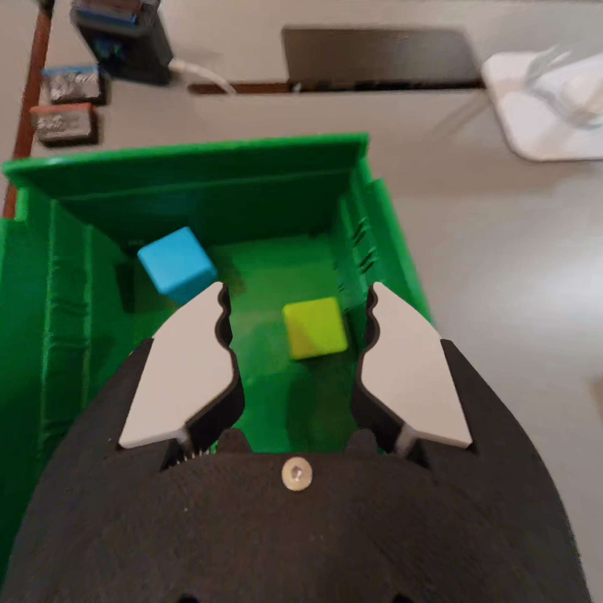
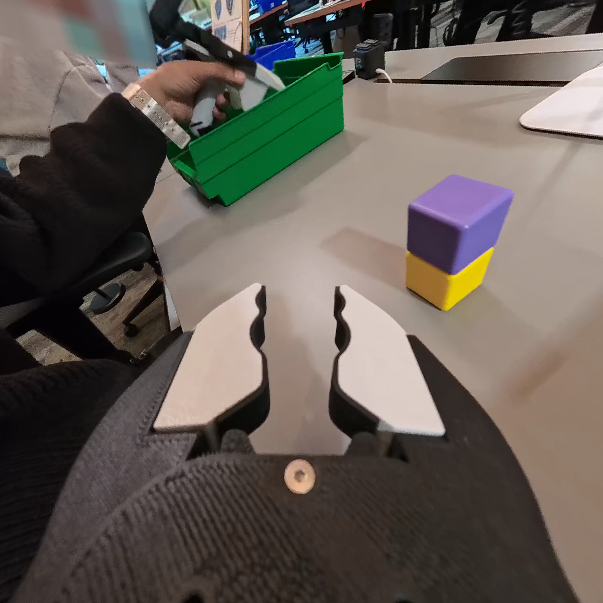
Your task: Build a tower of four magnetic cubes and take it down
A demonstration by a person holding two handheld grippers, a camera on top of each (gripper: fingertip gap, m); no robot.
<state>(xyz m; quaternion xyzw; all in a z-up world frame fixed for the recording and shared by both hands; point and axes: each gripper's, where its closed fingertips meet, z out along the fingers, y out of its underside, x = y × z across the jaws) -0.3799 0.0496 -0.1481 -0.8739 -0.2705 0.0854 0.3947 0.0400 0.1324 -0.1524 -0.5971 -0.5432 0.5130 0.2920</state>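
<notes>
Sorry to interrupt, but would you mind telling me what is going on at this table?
A person holds a gripper in each hand. The left gripper hangs open inside a green bin, above a lime cube and a blue cube. The right gripper is open over the grey table, holding nothing, near a purple cube stacked on a yellow cube.
</notes>
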